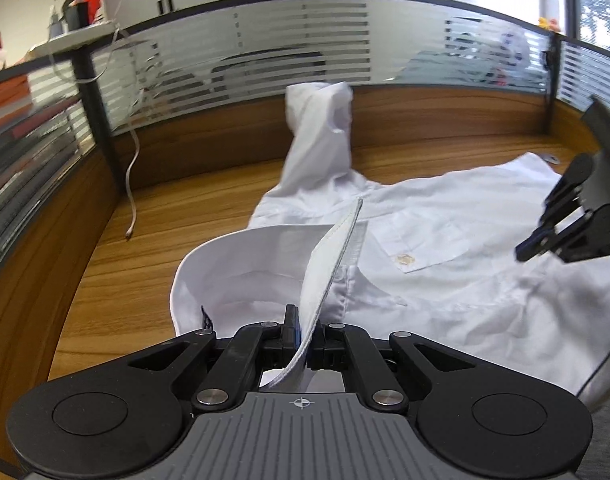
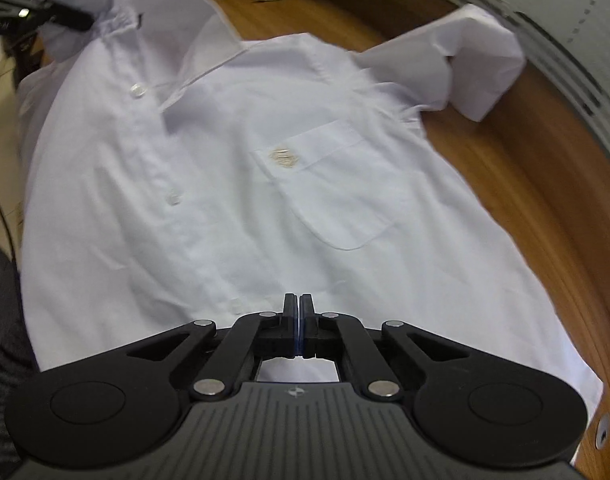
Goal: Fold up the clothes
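The left gripper (image 1: 304,334) has its jaws clamped on a flap of the white shirt's collar (image 1: 337,256), which rises out of the pinch as a thin stitched edge and runs up and away from the fingers. In the right wrist view the same gripper (image 2: 71,20) shows at the upper left, biting the collar's edge (image 2: 101,4). The right gripper (image 2: 300,330) has its jaws pressed flat together with no cloth visible between them; it hangs just above the lower front of the shirt, near the button placket (image 2: 173,200). In the left wrist view it shows at the right edge (image 1: 523,254), over the shirt's body.

The white shirt (image 2: 233,184) lies front-up on the wooden tabletop (image 1: 153,248), buttoned, with its chest pocket (image 2: 329,184) bearing a small gold emblem (image 2: 282,157). One short sleeve (image 2: 465,60) reaches toward the tabletop's far edge and stands partly lifted against the wooden wall of the partition (image 1: 425,108). The shirt's hem side lies toward the near edge, and its right side in the left wrist view droops over that edge.

A thin white cable (image 1: 132,184) trails down onto the tabletop near the far left corner, well apart from the shirt. A frosted striped glass screen (image 1: 305,40) tops the partition around the tabletop.
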A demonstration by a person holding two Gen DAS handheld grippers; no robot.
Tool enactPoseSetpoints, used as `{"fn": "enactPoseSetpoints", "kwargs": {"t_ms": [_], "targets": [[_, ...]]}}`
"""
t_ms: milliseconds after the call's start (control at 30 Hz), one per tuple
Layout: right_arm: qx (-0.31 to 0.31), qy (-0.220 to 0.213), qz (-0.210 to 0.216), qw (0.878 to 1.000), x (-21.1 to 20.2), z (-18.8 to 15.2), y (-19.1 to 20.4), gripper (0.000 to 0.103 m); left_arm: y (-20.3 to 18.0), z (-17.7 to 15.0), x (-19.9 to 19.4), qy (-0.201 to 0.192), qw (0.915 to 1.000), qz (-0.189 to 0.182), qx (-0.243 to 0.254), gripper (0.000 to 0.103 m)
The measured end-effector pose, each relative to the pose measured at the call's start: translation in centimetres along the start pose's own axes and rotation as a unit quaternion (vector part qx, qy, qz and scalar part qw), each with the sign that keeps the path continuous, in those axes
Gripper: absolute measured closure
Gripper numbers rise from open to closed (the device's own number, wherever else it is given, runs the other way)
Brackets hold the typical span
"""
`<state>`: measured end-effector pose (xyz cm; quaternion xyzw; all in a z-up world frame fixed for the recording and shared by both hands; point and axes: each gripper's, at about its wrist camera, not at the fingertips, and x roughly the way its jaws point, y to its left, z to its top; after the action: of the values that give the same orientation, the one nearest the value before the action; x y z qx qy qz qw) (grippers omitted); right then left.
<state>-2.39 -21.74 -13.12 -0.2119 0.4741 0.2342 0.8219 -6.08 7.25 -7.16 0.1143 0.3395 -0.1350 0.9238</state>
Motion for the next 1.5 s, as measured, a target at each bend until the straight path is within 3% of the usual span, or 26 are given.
{"fn": "enactPoseSetpoints", "kwargs": {"t_ms": [133, 200, 267, 333, 600, 733, 800, 967, 1267, 1500], "targets": [[0.008, 0.026, 0.01, 1.0, 0.4, -0.8, -0.9, 0.101, 0.4, -0.2, 1.3, 0.016, 0.9997, 0.016, -0.002, 0.098], [0.011, 0.039, 0.015, 0.999, 0.4, -1.5, -1.1, 0.096, 0.6, -0.5, 2.1, 0.027, 0.9992, 0.027, -0.006, 0.098], [0.016, 0.047, 0.022, 0.999, 0.1, -2.6, -1.3, 0.08, 0.8, -0.7, 3.0, 0.043, 0.9982, 0.04, -0.012, 0.098], [0.018, 0.053, 0.026, 0.998, -0.1, -3.4, -1.7, 0.076, 1.0, -1.0, 3.8, 0.055, 0.997, 0.05, -0.02, 0.098], [-0.033, 0.061, 0.037, 0.997, 1.4, -3.2, -0.9, 0.075, 0.8, -1.7, 5.0, 0.084, 0.9946, 0.057, -0.019, 0.097], [-0.044, 0.056, 0.068, 0.995, 2.2, -2.0, -0.8, 0.075, 0.7, -1.6, 5.1, 0.086, 0.9946, 0.057, -0.01, 0.097], [-0.043, 0.052, 0.083, 0.994, 2.4, -1.7, -0.8, 0.076, 0.7, -1.6, 5.2, 0.085, 0.9946, 0.058, -0.009, 0.097], [-0.036, 0.035, 0.092, 0.994, 2.3, -2.2, -0.9, 0.102, 0.8, -1.7, 4.6, 0.071, 0.9959, 0.056, -0.005, 0.097], [-0.007, -0.025, 0.038, 0.999, -1.6, -2.2, -1.4, 0.103, 0.0, -1.0, 1.7, 0.002, 0.9979, 0.063, 0.012, 0.098], [-0.023, -0.003, -0.01, 1.0, 1.0, -1.8, -0.5, 0.103, 0.1, -0.9, 5.9, 0.036, 0.9956, 0.086, 0.01, 0.098]]}}
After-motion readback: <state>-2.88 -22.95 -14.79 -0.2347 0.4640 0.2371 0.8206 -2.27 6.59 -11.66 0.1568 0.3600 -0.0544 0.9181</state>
